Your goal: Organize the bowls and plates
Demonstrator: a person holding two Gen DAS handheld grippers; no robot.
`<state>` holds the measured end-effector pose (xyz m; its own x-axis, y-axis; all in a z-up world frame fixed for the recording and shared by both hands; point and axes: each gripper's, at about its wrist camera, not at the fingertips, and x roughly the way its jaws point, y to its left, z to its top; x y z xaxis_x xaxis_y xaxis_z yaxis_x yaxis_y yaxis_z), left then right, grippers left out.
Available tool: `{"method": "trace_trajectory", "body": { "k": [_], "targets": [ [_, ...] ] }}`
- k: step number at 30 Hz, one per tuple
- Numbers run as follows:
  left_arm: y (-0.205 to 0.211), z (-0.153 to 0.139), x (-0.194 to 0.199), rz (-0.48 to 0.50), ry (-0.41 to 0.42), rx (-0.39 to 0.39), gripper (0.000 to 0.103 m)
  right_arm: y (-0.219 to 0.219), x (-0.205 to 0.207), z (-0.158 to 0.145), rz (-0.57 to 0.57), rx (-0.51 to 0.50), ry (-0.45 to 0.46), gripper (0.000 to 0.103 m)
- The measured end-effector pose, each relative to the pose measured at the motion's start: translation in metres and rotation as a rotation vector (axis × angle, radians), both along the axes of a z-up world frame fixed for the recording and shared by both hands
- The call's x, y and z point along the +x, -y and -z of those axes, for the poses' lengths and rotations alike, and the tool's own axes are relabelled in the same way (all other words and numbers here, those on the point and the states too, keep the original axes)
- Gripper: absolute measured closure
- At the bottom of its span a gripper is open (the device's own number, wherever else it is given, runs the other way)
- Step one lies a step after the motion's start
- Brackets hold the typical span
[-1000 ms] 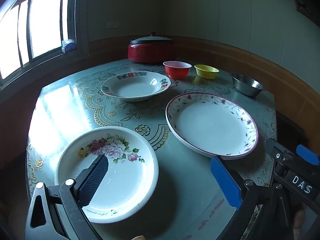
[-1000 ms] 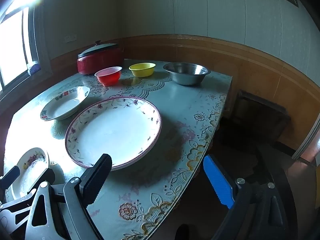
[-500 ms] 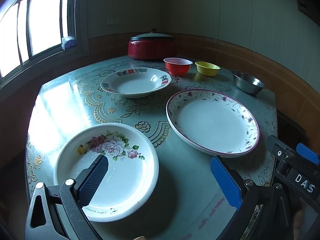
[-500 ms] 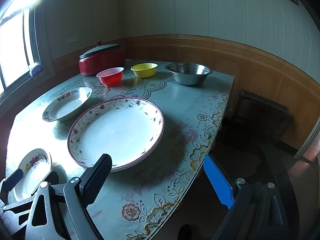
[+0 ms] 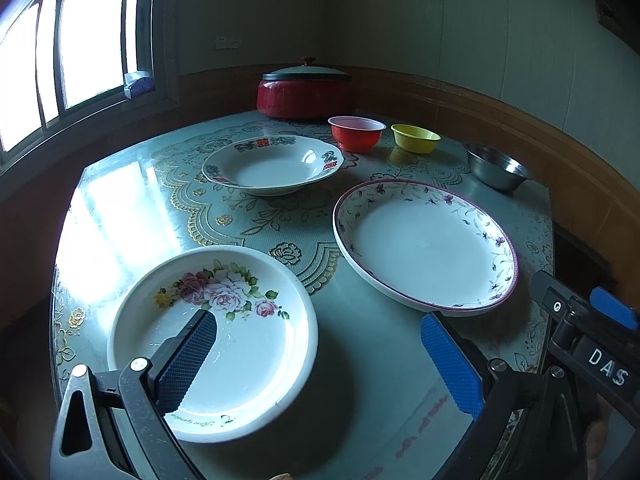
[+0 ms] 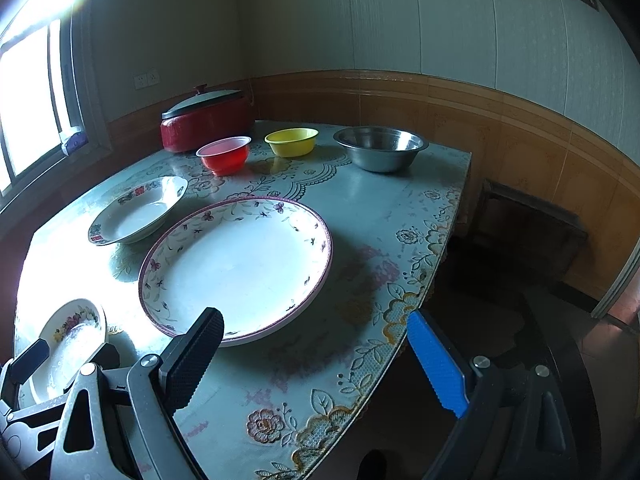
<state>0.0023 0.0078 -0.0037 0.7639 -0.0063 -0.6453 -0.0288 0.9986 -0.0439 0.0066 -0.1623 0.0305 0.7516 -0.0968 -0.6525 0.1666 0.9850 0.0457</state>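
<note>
A rose-patterned plate (image 5: 240, 340) lies at the table's near left, under my open left gripper (image 5: 320, 344); its left finger hangs above the plate. The plate shows at the lower left of the right wrist view (image 6: 72, 340). A large plate with a purple floral rim (image 5: 424, 244) (image 6: 240, 264) lies in the middle. A deep plate with red marks (image 5: 272, 164) (image 6: 140, 208) sits behind. A red bowl (image 5: 356, 132) (image 6: 224, 154), a yellow bowl (image 5: 416, 138) (image 6: 292, 141) and a steel bowl (image 5: 498, 166) (image 6: 380, 152) stand at the back. My right gripper (image 6: 316, 348) is open and empty over the table's near edge.
A red lidded pot (image 5: 306, 92) (image 6: 206, 118) stands at the table's far corner against the wall. A window (image 5: 60, 48) is on the left. The table's right edge (image 6: 440, 248) drops to a dark stool (image 6: 532, 220) and the floor.
Both grippers have dropped slightly and tilted up, so the table contents sit lower in both views. Nothing on the table has moved. Both grippers stay open.
</note>
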Motion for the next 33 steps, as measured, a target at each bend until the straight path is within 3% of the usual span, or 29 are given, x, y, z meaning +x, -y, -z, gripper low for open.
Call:
{"method": "trace_trajectory", "body": {
  "k": [33],
  "targets": [
    [0.0017,0.0050,-0.0015,0.001,-0.006,0.001,0.000,0.0010,0.0033,0.0018,-0.006,0.013,-0.003,0.008]
  ]
}}
